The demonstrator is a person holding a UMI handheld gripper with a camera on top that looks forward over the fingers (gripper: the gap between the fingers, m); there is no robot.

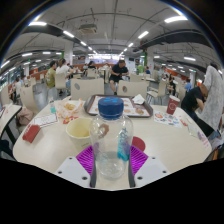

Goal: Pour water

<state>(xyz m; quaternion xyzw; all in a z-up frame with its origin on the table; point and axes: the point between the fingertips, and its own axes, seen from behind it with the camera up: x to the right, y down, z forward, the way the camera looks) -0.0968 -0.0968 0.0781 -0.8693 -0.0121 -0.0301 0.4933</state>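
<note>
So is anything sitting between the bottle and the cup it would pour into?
Nothing visible does. The bottle stands between the gripper fingers, and the pale cup sits just beside it on the white table, with no object between them.

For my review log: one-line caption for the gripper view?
Tongs closed on a clear plastic water bottle with a blue cap, upright above a white round table in a busy canteen.

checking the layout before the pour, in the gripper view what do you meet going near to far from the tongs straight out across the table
tongs with the water bottle between the pads → cream cup just past it to the side → dark tray → person seated at a far table
</note>
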